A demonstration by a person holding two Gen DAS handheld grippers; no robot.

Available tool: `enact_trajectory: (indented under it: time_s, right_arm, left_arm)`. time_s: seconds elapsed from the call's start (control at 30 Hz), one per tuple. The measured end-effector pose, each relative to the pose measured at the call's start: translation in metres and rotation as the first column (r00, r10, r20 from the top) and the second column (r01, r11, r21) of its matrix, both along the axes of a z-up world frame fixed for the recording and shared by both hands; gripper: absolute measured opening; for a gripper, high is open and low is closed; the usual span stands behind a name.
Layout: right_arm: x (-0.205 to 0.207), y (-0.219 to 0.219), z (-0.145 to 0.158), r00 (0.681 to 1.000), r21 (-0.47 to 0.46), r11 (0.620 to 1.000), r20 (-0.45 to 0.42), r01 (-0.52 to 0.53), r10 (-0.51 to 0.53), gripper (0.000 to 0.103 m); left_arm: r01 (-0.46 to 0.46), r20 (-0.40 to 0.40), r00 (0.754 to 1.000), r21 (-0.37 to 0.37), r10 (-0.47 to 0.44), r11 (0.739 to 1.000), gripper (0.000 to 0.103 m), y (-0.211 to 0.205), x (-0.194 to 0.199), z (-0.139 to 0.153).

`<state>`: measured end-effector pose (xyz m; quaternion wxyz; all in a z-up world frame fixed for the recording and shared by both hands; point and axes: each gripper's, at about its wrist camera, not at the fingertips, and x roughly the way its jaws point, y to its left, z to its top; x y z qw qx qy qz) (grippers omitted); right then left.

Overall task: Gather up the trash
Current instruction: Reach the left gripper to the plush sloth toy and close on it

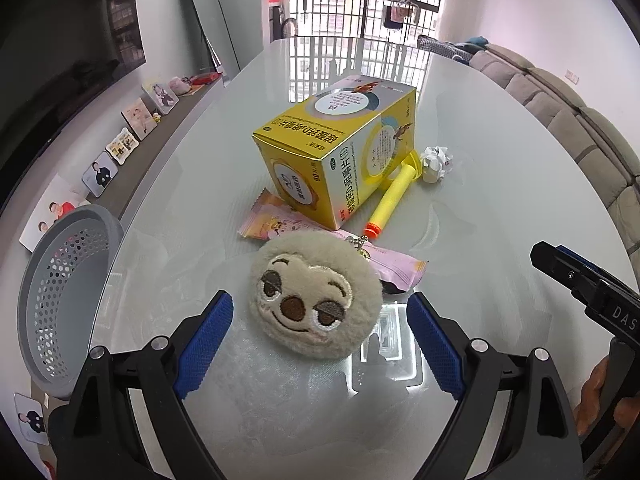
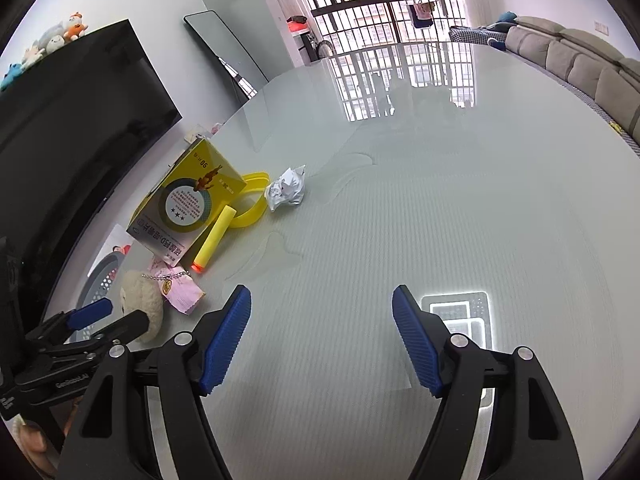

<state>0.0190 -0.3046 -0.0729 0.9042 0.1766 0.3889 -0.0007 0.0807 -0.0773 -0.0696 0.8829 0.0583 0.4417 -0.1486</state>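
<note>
My left gripper [image 1: 320,340] is open, its blue pads either side of a beige plush face keychain [image 1: 314,294] that lies on the glass table. Behind the plush lie a pink snack wrapper [image 1: 276,220], a yellow medicine box [image 1: 340,148], a yellow foam dart [image 1: 394,196] and a crumpled white paper ball [image 1: 438,162]. In the right wrist view the paper ball [image 2: 287,190], box [image 2: 188,204], dart [image 2: 214,240], wrapper [image 2: 180,290] and plush [image 2: 142,304] sit at the left. My right gripper [image 2: 322,340] is open and empty over bare table.
A grey perforated basket [image 1: 60,300] stands off the table's left edge. A yellow ring [image 2: 252,200] lies behind the dart. A TV [image 2: 72,128] and photo frames [image 1: 120,148] line the left wall, a sofa [image 1: 580,128] the right. The right gripper's body [image 1: 592,292] shows at right.
</note>
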Motion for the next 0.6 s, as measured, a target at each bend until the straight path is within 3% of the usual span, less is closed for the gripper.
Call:
enact_trajectory:
  time_s: [0.17, 0.43, 0.6]
  right_arm:
    - [-0.002, 0.002, 0.001, 1.000, 0.006, 1.000, 0.010, -0.020, 0.020, 0.070]
    - [-0.001, 0.000, 0.000, 1.000, 0.025, 0.999, 0.015, -0.020, 0.020, 0.070]
    - [-0.001, 0.000, -0.001, 1.000, 0.023, 1.000, 0.009, -0.017, 0.017, 0.070]
  left_arm:
    - [-0.005, 0.003, 1.000, 0.011, 0.005, 1.000, 0.087, -0.003, 0.009, -0.007]
    - [-0.010, 0.004, 1.000, 0.013, 0.010, 1.000, 0.067, -0.001, 0.009, -0.011]
    - [-0.014, 0.002, 1.000, 0.007, 0.014, 1.000, 0.063, 0.003, 0.008, -0.011]
